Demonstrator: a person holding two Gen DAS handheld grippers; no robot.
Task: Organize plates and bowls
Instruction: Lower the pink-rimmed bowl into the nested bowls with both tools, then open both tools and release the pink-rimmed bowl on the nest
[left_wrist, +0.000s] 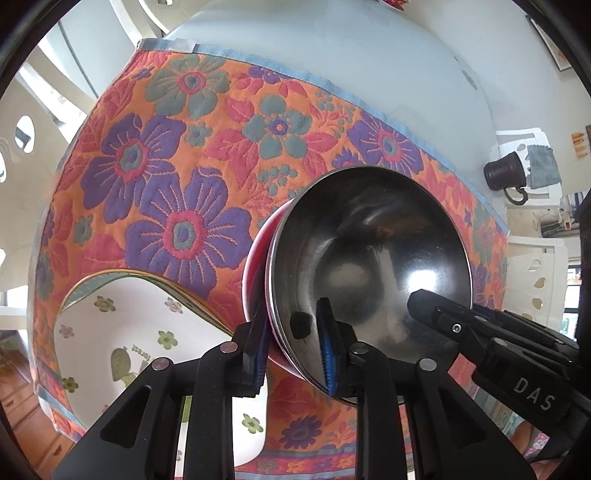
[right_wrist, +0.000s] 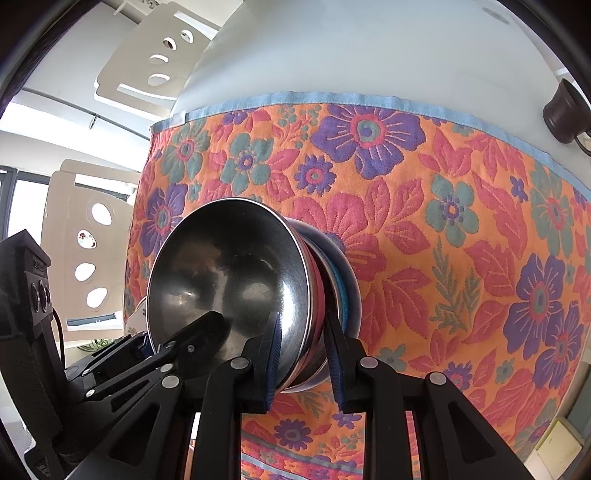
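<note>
Steel bowl (left_wrist: 369, 258), topmost of a nested stack, gripped at opposite rims by two grippers on a floral cloth (left_wrist: 166, 166).

Left gripper (left_wrist: 291, 339): jaws set narrowly astride the near rim, one blue-padded finger inside the bowl and one outside against the red bowl (left_wrist: 255, 273) beneath; whether the pads are pressed on the rim cannot be told. Right gripper (right_wrist: 306, 350): jaws narrow, closed across the opposite rim, one pad inside, one outside. A blue bowl (right_wrist: 341, 291) is seen lower in the stack from the right wrist view; the count of bowls cannot be made out. White flowered plates (left_wrist: 147, 332) are stacked just beside the bowls, partly hidden behind the left gripper's fingers. A dark mug (left_wrist: 504, 175) is placed well apart beyond the table (left_wrist: 369, 62), at the frame edge.
</note>
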